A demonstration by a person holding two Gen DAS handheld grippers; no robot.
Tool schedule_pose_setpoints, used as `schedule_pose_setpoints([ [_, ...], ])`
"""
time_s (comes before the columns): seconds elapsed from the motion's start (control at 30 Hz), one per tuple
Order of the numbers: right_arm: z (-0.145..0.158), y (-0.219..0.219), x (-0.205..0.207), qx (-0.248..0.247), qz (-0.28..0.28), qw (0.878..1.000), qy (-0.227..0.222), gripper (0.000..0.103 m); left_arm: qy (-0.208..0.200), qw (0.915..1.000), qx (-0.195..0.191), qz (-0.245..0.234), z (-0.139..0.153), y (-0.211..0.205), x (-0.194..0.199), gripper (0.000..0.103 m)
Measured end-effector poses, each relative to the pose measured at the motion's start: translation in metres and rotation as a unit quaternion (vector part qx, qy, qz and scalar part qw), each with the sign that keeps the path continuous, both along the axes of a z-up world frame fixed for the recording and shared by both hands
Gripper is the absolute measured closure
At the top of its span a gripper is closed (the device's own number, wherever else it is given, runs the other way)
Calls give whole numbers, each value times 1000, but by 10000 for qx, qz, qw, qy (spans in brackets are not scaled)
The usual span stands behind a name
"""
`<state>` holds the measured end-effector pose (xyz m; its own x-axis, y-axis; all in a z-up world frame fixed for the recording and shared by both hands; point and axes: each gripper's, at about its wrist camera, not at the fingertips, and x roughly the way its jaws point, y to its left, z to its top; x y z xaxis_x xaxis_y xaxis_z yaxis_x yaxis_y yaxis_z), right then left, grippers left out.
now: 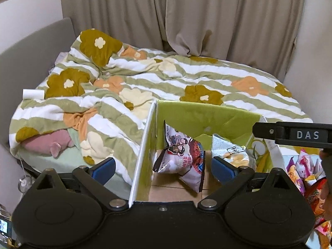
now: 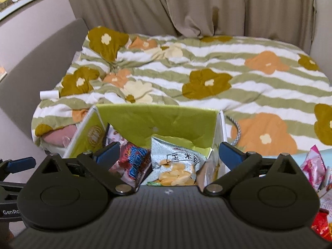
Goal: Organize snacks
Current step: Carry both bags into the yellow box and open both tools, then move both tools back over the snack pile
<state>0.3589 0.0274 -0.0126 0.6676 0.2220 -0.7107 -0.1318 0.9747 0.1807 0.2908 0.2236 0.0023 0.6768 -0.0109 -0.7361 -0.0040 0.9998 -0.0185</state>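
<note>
A green paper bag stands open at the foot of the bed. Inside it lie a white and red snack packet with cartoon faces and a pale grey corn chip packet. My left gripper is open over the bag's left wall, with nothing between its fingers. My right gripper is open and empty just above the bag's mouth; its body also shows in the left wrist view. A pile of loose snack packets lies to the right of the bag.
A bed with a green-striped flowered duvet fills the view behind the bag. A pink plush toy pokes out under the duvet at left. A grey headboard and beige curtains stand behind.
</note>
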Motion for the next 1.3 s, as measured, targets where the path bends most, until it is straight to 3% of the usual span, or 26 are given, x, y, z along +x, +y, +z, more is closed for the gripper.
schedule_pose_setpoints([
  [0.27,33,-2,-41,-212,-187,9989,-363,0,-390,9987,7,-314,25,-6,-24,3],
  [0.63,62,-45,-116,-264,-962,9929,-643,0,-706,9877,-329,-1354,37,-54,-49,1],
  [0.83,78,-102,-162,-275,-1577,9829,-911,0,-694,9787,-411,-1890,38,-110,-61,1],
  [0.97,78,-156,-188,-337,-1934,9756,-981,0,-638,9765,-473,-2003,35,-155,-69,1],
  [1.1,68,-212,-208,-343,-2189,9705,-946,0,-419,9734,-604,-2171,27,-209,-76,1],
  [1.3,32,-280,-231,-536,-2368,9670,-772,0,-59,9728,-457,-2270,1,-281,-79,1],
])
